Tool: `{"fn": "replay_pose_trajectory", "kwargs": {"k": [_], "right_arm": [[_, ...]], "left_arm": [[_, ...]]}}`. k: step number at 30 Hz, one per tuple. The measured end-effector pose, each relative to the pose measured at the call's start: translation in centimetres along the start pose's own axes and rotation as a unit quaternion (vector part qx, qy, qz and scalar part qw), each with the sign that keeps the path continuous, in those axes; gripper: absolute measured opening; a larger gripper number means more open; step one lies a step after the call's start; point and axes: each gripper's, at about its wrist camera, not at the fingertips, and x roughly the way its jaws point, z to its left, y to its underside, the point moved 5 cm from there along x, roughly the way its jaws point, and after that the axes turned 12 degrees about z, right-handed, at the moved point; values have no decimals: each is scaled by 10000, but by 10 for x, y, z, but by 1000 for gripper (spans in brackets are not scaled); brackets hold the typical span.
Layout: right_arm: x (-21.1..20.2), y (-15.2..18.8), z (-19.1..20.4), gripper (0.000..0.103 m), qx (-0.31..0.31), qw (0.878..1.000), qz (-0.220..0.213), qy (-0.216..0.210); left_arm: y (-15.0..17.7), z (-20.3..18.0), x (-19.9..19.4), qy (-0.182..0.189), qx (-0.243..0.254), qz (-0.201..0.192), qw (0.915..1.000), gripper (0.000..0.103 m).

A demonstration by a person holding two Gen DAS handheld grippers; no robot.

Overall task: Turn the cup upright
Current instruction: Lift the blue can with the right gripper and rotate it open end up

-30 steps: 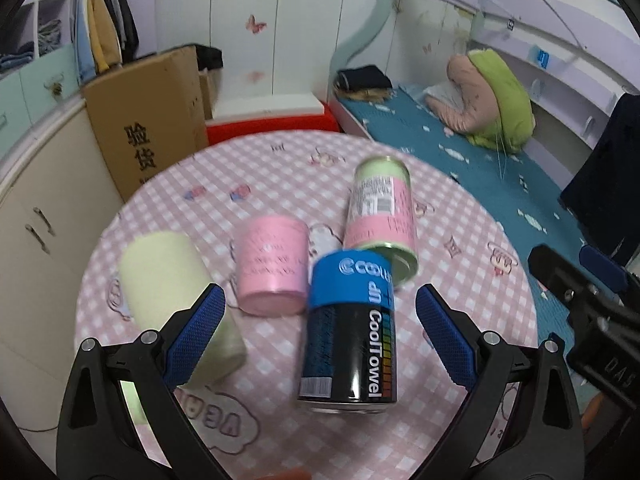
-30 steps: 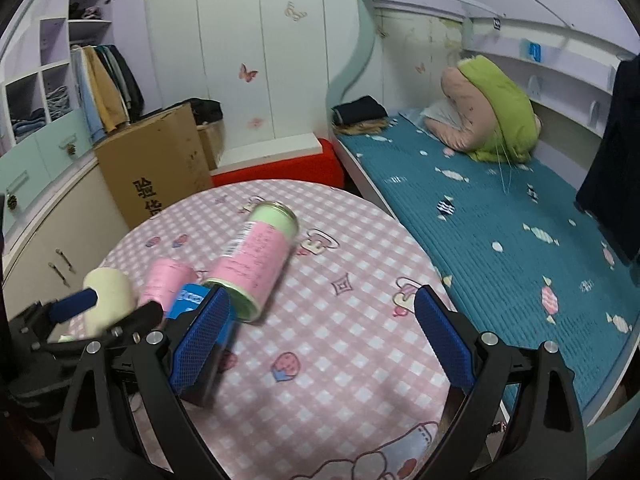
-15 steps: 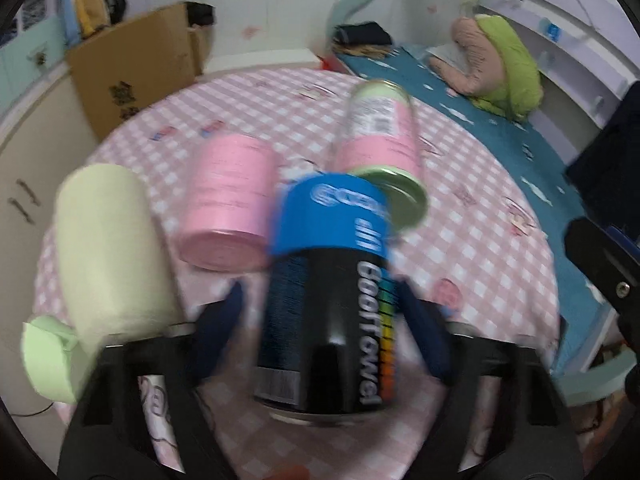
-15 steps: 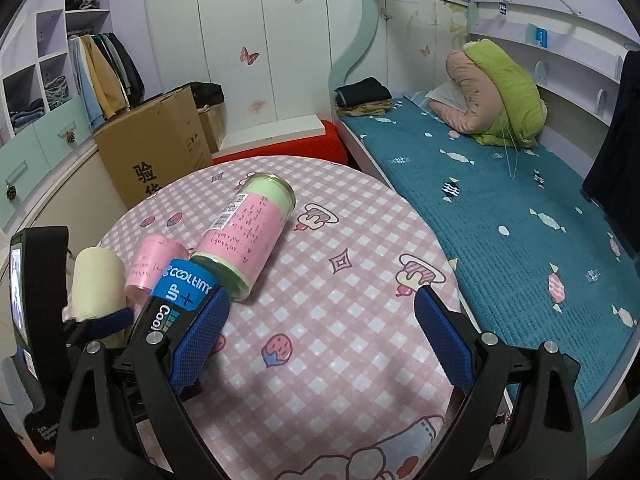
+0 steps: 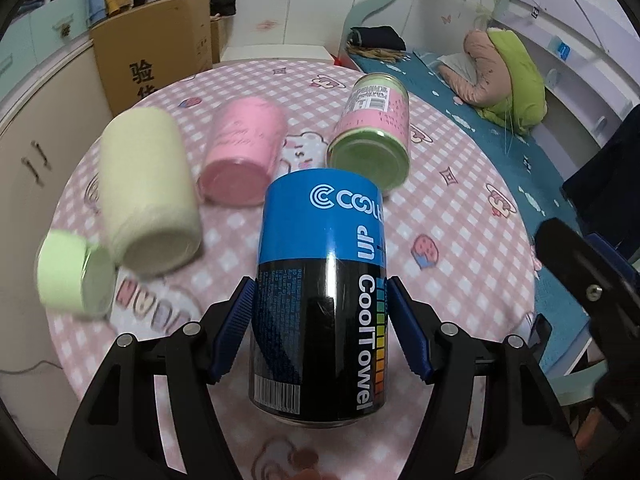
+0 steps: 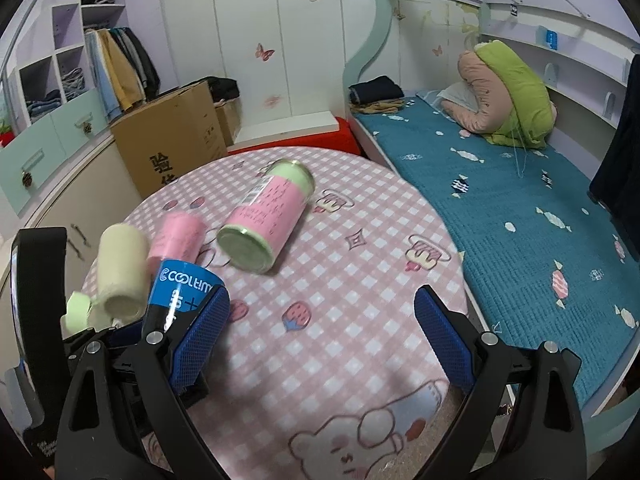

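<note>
On the pink checked table (image 5: 460, 208), four cylinders lying down, left gripper (image 5: 320, 332) clamped on the blue-black can (image 5: 320, 304), right gripper (image 6: 320, 340) spread wide, holding nothing, one pink cup (image 5: 244, 148), one cream cup (image 5: 146, 184), one green-pink can (image 5: 374, 128)

The left wrist view looks forward and down along its fingers from very close to the blue-and-black CoolTowel can (image 5: 320, 280), which fills the middle of the picture. Beyond it lie the round pink checked table (image 5: 460, 208) and the bed. The right wrist view sits higher and further back over the table's near edge (image 6: 320, 360), facing the wardrobe wall. Both share the can (image 6: 176, 296) (low at left there), the table, the cardboard box (image 5: 160, 48) and the bed.
</note>
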Motion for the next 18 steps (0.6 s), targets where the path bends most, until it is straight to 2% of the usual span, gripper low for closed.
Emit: {"fn": "replay_pose_trajectory", "kwargs": {"k": [6,14,16,18], "right_arm": [[-8,18,10,90,-105,9999,70,-70],[-12,30,19,90,-99,9999,125,-40],[-12,30,20,90,-83,9998,169,-112],[-13,30,21,90,-55,9997,161,-159]], "left_arm": [[28,7,-14,4,-70,29,10000,67],[38,13,-14,55,30,101,9999,68],[43,14,-20,76,98,-76,9999,81],[46,14,-30,96,234,-279,9993,85]]}}
